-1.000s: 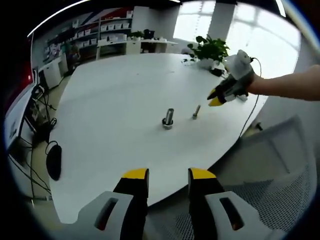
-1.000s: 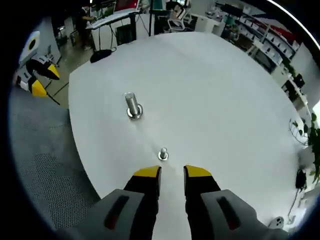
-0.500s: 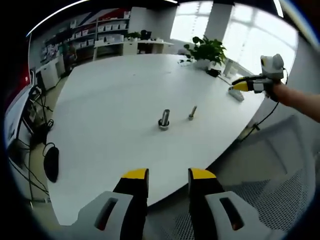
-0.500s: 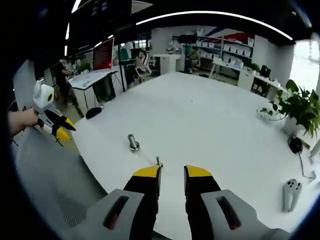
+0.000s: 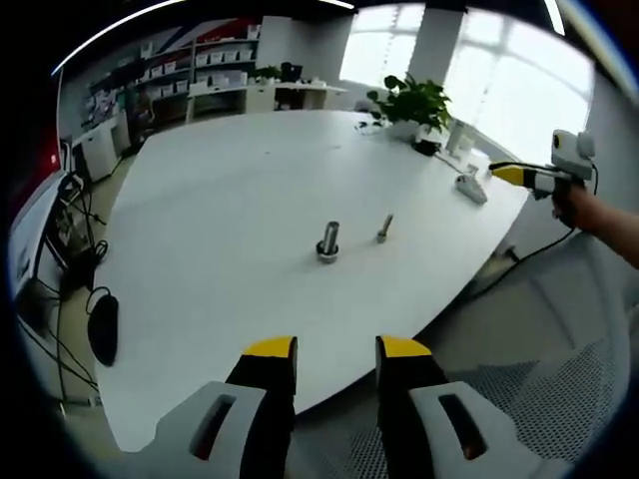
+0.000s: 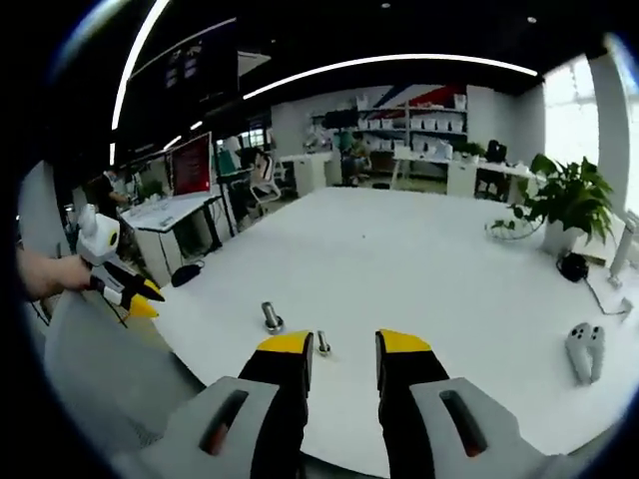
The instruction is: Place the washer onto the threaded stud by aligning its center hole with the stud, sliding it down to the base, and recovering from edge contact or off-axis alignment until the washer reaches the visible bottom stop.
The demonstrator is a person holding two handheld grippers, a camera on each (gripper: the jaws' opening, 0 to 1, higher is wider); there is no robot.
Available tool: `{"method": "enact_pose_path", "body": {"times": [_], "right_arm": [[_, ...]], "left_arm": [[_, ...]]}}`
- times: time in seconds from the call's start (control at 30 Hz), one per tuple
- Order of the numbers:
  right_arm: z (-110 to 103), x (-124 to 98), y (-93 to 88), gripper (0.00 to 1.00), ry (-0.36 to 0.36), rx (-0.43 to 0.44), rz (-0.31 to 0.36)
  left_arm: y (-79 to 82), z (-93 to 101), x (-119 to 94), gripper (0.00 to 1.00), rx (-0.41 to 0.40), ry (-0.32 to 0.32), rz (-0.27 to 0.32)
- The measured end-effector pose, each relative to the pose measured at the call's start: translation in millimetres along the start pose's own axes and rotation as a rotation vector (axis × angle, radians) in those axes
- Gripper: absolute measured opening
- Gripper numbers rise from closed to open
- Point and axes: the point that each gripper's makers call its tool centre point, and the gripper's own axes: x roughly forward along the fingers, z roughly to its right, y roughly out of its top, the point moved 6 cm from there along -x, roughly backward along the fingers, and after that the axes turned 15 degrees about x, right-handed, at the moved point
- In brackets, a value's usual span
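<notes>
Retreating farther from stud (image 5: pixel 328 241): right gripper (image 5: pixel 514 176).

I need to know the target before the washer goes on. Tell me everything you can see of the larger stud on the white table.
The larger stud is a short, grey, metallic-looking post standing upright on the white table, with a wider ring-like base where it meets the surface. Whether that base is a nut or a washer is too small to tell, as are its threads. A smaller bolt stands apart beside it. Nothing touches the stud; both tongs are held back from it, off the table's edge.
</notes>
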Motion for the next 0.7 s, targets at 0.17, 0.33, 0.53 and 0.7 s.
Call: {"method": "enact_pose_path", "body": {"times": [0.17, 0.33, 0.53, 0.7], "right_arm": [[6.7, 2.6, -6.1, 0.30, -0.032, 0.048, -0.010], [8.2, 4.0, -11.1, 0.31, -0.046, -0.020, -0.031], [13.0, 6.7, -14.2, 0.32, -0.056, 0.010, -0.062], [11.6, 8.3, -19.7, 0.32, -0.062, -0.020, -0.102]], "left_arm": [[0.2, -0.6, 0.5, 0.29, -0.002, 0.001, 0.003], [2.5, -0.9, 0.1, 0.29, -0.009, 0.006, 0.013], [5.4, -3.6, -0.6, 0.29, 0.007, 0.027, 0.022], [5.9, -3.8, -1.5, 0.30, 0.006, 0.033, 0.028]]}}
